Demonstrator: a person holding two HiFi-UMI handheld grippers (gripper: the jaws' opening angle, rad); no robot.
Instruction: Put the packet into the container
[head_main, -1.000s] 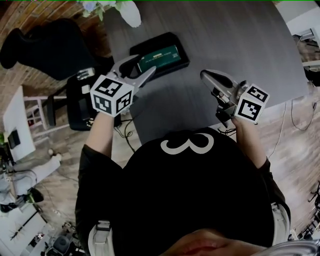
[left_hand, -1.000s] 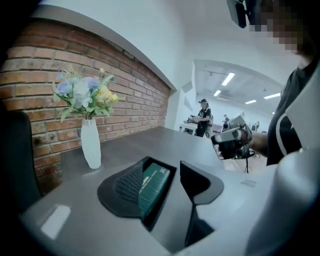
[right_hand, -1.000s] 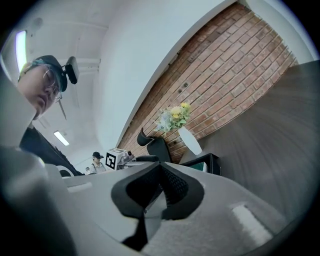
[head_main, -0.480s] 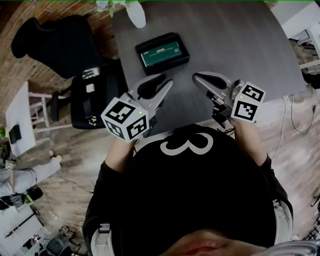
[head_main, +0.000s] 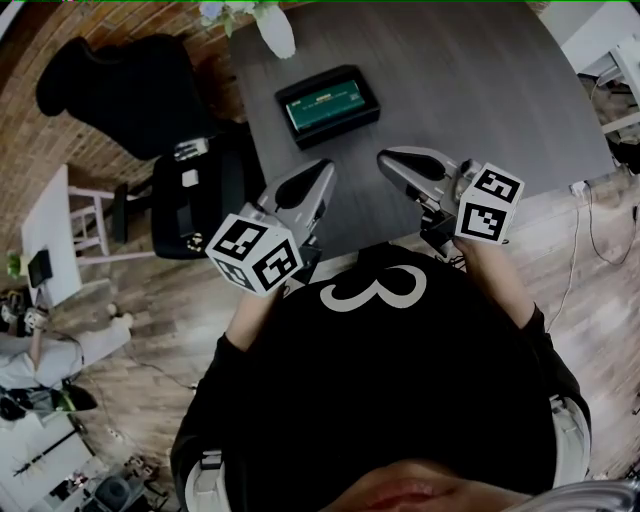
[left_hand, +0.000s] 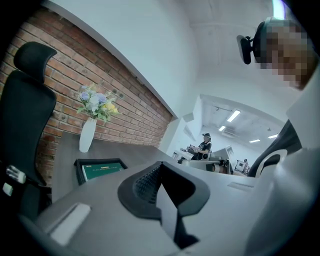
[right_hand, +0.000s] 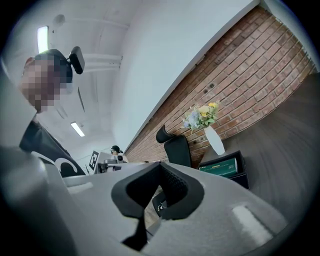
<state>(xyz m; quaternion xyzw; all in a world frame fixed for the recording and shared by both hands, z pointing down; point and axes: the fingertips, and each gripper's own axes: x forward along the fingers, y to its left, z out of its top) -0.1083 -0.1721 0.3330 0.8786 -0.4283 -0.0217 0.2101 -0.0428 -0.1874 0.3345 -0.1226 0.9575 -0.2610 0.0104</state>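
Note:
A green packet (head_main: 324, 107) lies flat inside the black container (head_main: 296, 101) on the dark grey table (head_main: 480, 90). Both show again in the left gripper view, packet (left_hand: 102, 169) and container (left_hand: 79, 168), and in the right gripper view, packet (right_hand: 220, 166) and container (right_hand: 241, 176). My left gripper (head_main: 327, 166) hangs over the table's near edge, well short of the container, shut with nothing between its pads (left_hand: 160, 164). My right gripper (head_main: 384, 157) is level with it to the right, shut and empty (right_hand: 161, 164).
A white vase with flowers (head_main: 274, 28) stands at the table's far left corner. A black office chair (head_main: 125, 90) and a black stool (head_main: 195, 195) stand left of the table. The person's black-shirted body (head_main: 380, 380) fills the near side.
The left gripper has drawn back from the container toward the body and its jaws have closed empty. The packet stays in the container. The right gripper shifted slightly left.

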